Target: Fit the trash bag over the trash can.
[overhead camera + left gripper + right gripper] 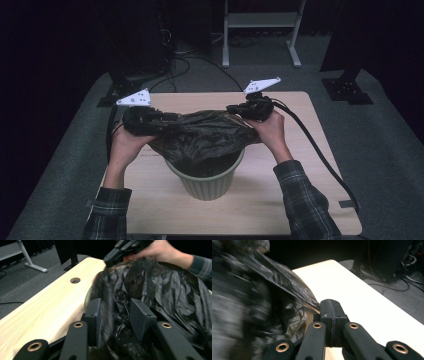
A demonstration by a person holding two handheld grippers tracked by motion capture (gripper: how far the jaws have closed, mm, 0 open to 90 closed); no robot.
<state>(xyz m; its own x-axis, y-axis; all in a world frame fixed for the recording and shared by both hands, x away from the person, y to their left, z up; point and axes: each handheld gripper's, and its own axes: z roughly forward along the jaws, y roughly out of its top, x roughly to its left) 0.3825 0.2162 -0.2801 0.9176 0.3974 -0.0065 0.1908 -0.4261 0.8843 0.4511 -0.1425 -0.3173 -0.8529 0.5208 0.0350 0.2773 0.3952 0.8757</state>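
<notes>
A pale green bin (pixel 207 182) stands on the wooden table (pixel 300 150) near its front. A crumpled black plastic bag (pixel 205 130) is stretched over the bin's mouth between my two grippers. My left gripper (pixel 170 120) is at the bag's left side. In the left gripper view its jaws (pixel 116 315) stand apart, a fold of the bag (pixel 160 290) hangs between them against the left pad, and the right pad's inner face is bare. My right gripper (pixel 234 107) holds the bag's right edge up; its pads (pixel 332 312) are pressed together beside the bag (pixel 274 287).
The table has a round hole (pixel 75 280) near its far edge. Thick cables (pixel 320 155) trail from the grippers across the table's right side. On the floor behind are a white frame (pixel 260 20), loose cables (pixel 180 65) and a black stand base (pixel 347 90).
</notes>
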